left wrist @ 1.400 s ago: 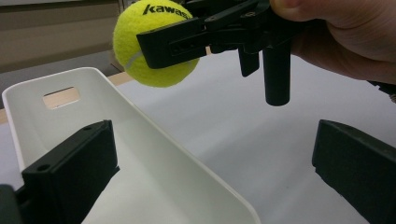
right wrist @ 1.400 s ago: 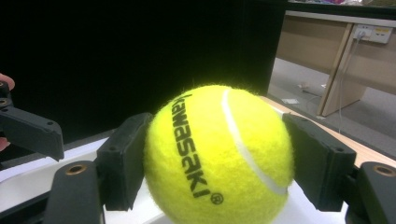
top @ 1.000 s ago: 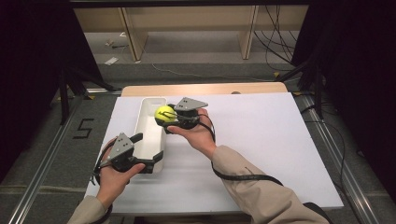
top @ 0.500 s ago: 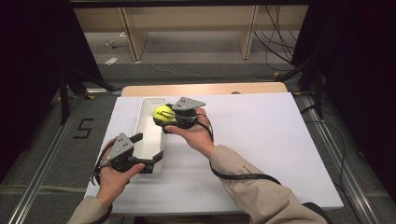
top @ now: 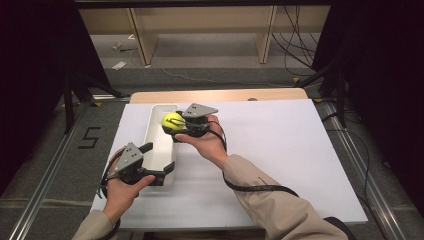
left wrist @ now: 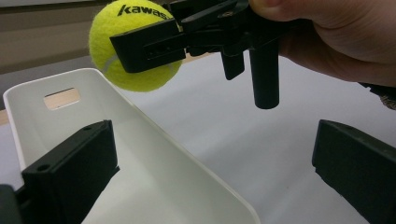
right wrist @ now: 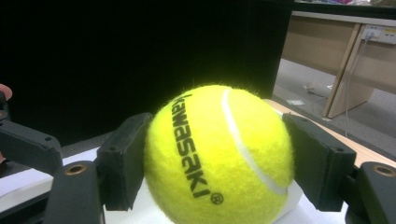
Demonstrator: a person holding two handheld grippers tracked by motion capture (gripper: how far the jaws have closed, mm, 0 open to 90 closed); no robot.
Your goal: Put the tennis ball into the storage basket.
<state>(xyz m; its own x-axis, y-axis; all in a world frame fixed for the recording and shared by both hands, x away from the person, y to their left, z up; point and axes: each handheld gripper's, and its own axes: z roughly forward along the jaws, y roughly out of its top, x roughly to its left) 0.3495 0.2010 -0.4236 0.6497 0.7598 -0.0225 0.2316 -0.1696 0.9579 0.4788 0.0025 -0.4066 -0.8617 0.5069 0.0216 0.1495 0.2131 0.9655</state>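
From the high view we see the right gripper clamped on a yellow tennis ball, holding it above the far half of a long white tray. The tray lies lengthwise near the left edge of the white sheet covering the table, its far end close to the sheet's far edge. The left gripper sits at the tray's near end, its jaws spread to either side of the near wall. A cable trails from the right gripper along the sleeve.

In the left gripper view our own jaws stand wide apart, one over the inside of the tray, the other outside it above the sheet. Beyond them the right gripper grips the ball, which hangs in the air over the tray's far end, clear of the rim. A slot handle shows in the far wall.

In the right gripper view the ball sits squeezed between both black jaws, its black lettering facing us and a white seam curving over the top.
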